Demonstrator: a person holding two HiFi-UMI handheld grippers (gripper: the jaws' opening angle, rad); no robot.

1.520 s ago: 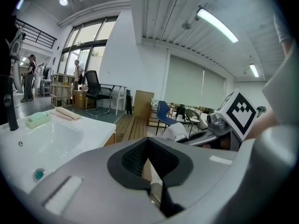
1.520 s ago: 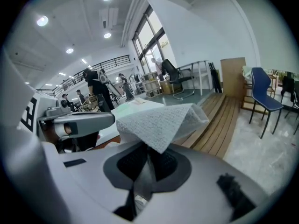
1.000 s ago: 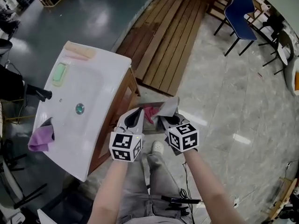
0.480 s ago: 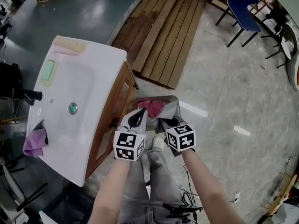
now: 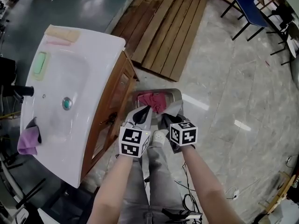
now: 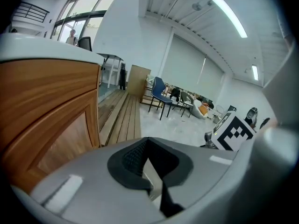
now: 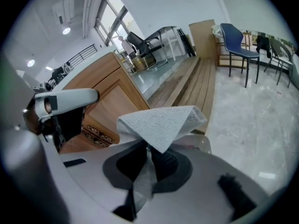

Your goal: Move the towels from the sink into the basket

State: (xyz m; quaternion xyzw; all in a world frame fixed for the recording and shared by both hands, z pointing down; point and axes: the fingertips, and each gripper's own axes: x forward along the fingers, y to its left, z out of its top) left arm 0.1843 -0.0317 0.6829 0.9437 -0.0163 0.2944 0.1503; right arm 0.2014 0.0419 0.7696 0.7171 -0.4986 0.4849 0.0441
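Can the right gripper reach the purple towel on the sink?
Probably not: the right gripper is shut on a grey towel over the basket, with the purple towel far off on the sink.

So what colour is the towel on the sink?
Purple. The towel shows best in the head view.

The basket (image 5: 176, 95) is largely hidden behind the left hand-held gripper (image 5: 144, 112), the right hand-held gripper (image 5: 167, 118) and its grey towel (image 5: 172, 109) (only rim and red towel (image 5: 152, 100) show). The pale sliver between the left jaws is too small to name.
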